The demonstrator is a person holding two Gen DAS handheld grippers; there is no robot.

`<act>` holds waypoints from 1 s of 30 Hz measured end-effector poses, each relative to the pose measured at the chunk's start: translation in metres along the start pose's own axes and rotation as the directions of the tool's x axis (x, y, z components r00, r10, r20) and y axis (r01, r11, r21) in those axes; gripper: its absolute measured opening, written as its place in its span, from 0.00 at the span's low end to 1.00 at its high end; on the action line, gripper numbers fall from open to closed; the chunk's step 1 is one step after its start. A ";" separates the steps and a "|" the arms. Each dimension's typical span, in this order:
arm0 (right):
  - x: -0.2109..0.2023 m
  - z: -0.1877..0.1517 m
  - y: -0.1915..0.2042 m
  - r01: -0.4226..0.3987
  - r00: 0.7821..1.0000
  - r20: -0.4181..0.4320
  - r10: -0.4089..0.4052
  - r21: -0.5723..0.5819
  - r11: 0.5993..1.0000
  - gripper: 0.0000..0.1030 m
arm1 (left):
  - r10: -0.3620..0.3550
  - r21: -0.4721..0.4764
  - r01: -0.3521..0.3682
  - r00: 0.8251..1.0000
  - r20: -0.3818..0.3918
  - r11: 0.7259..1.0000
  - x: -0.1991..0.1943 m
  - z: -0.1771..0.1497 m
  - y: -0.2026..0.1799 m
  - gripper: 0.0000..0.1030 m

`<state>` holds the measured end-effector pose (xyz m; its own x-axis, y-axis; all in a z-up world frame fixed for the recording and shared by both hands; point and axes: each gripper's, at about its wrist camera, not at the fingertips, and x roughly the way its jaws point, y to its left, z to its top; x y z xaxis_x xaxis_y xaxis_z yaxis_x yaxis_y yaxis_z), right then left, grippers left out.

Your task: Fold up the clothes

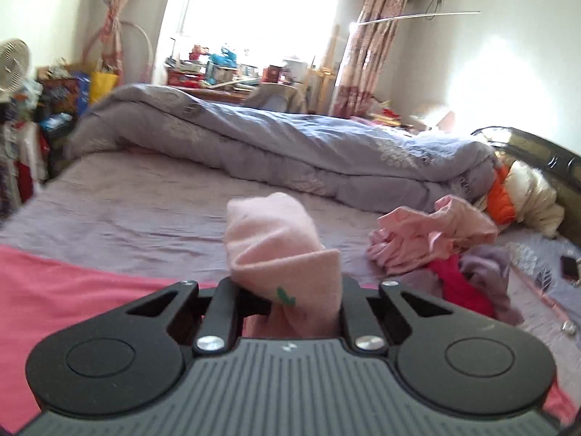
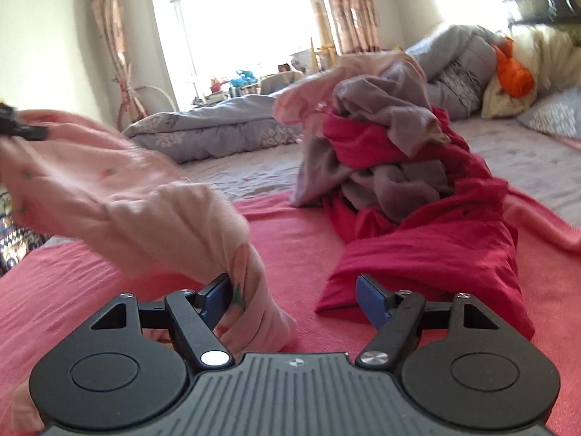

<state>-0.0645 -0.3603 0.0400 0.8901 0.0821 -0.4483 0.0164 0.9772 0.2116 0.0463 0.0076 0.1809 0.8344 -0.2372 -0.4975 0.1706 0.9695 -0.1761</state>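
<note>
Clutching a pale pink garment (image 1: pixel 279 250), the left gripper (image 1: pixel 287 290) has its jaws clamped on the fabric above the coral blanket (image 1: pixel 54 290). The right gripper (image 2: pixel 294 294) is spread wide, the same garment draped against its left finger (image 2: pixel 218 298). A heap of red and grey clothes (image 2: pixel 399 181) sits nearby.

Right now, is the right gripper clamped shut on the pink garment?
No, the right gripper is open: its blue pads stand wide apart, and the pink garment only drapes against the left-side one.
</note>
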 end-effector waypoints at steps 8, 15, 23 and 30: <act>0.021 0.024 0.038 -0.077 0.997 -0.006 0.078 -0.240 0.968 0.95 | 0.324 0.150 -0.295 0.914 -0.242 0.944 -0.064 -0.132 0.086 0.63; -0.051 0.055 0.055 -0.115 0.968 0.159 0.196 -0.413 0.903 1.00 | 0.337 0.148 -0.319 0.933 -0.123 0.936 -0.128 -0.149 0.136 0.82; 0.074 0.102 0.147 -0.231 0.971 -0.059 0.233 -0.498 0.836 0.99 | 0.161 0.249 -0.115 0.972 -0.174 0.962 0.030 -0.069 0.110 0.99; 0.184 0.046 0.168 -0.357 0.922 -0.303 0.240 -0.430 0.829 0.93 | 0.079 0.233 -0.010 0.954 -0.290 0.973 0.118 -0.087 0.128 0.99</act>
<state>0.1227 -0.1899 0.0333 0.6872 0.3693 -0.6257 -0.4998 0.8653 -0.0382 0.1212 0.0987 0.0258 0.6572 -0.1672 -0.7349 0.2792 0.9597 0.0314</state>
